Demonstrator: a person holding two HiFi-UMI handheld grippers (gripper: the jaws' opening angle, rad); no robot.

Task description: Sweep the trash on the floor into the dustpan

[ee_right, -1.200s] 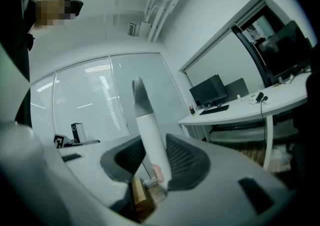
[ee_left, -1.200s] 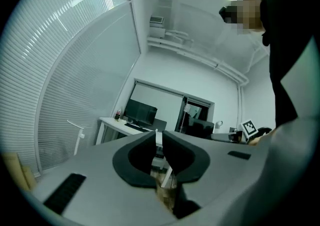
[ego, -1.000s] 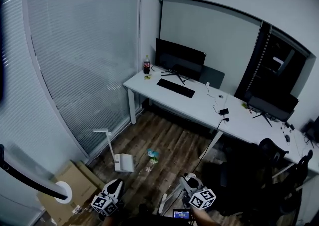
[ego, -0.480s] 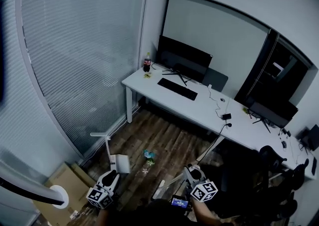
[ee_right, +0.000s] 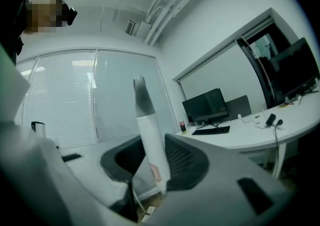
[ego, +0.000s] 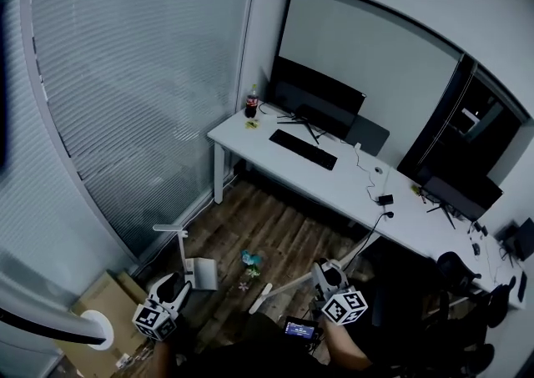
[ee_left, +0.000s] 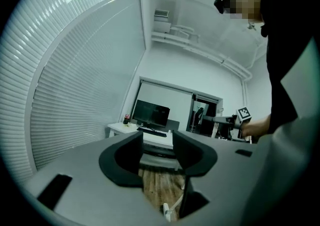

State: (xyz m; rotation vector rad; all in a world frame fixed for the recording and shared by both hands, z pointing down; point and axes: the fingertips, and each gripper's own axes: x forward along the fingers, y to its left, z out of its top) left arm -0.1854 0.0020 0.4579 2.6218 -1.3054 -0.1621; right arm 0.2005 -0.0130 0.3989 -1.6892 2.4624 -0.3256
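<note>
A white dustpan (ego: 203, 273) with an upright handle (ego: 182, 244) stands on the wood floor by the blinds. A small pile of trash (ego: 251, 264) lies just right of it. My left gripper (ego: 173, 287) hovers close to the dustpan's left; its jaws have just been opening. In the left gripper view the left gripper (ee_left: 157, 152) stands open with nothing between the pads. My right gripper (ego: 324, 273) is shut on the white broom handle (ee_right: 149, 137), which has a grey tip. The broom (ego: 275, 294) slants down left toward the floor, short of the trash.
A long white desk (ego: 350, 194) carries a monitor (ego: 321, 101), a keyboard (ego: 303, 149) and a bottle (ego: 252, 103). A cardboard box (ego: 104, 305) lies at the lower left. Dark office chairs (ego: 425, 301) stand at the right. Window blinds (ego: 125, 101) line the left side.
Both grippers have moved forward across the floor toward the dustpan and the trash. The broom has travelled with the right gripper and now reaches further left. The left gripper sits nearer the dustpan.
</note>
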